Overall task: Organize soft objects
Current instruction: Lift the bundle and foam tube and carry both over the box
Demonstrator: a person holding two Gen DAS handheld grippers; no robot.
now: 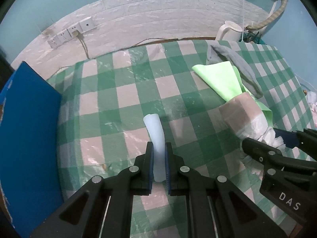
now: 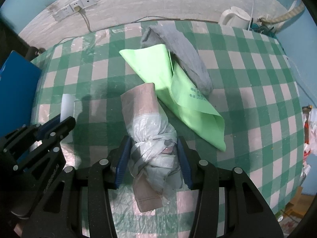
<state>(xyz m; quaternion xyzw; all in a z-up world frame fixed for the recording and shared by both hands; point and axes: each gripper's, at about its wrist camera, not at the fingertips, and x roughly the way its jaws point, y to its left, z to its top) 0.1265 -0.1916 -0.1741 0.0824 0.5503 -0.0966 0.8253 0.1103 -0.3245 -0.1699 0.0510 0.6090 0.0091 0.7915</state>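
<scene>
My left gripper point(image 1: 158, 148) is shut on a pale, soft white tube point(image 1: 155, 132) that curves up from between its blue pads over the green-checked cloth. It shows at the left of the right wrist view too, the left gripper point(image 2: 63, 122) with the white tube point(image 2: 67, 105) sticking out. My right gripper point(image 2: 154, 144) is shut on a pinkish-brown fabric roll tied with crumpled clear plastic point(image 2: 152, 148). The same bundle point(image 1: 243, 117) lies at the right in the left wrist view, the right gripper point(image 1: 265, 136) on its end. A light green sheet point(image 2: 170, 79) and a grey cloth point(image 2: 186, 59) lie behind.
A blue box point(image 1: 27, 138) stands at the table's left edge. A white kettle point(image 2: 235, 17) sits at the back right by the white brick-pattern wall. Wall sockets point(image 2: 75, 10) with a cable are at the back left. Litter lies past the right edge point(image 2: 309, 130).
</scene>
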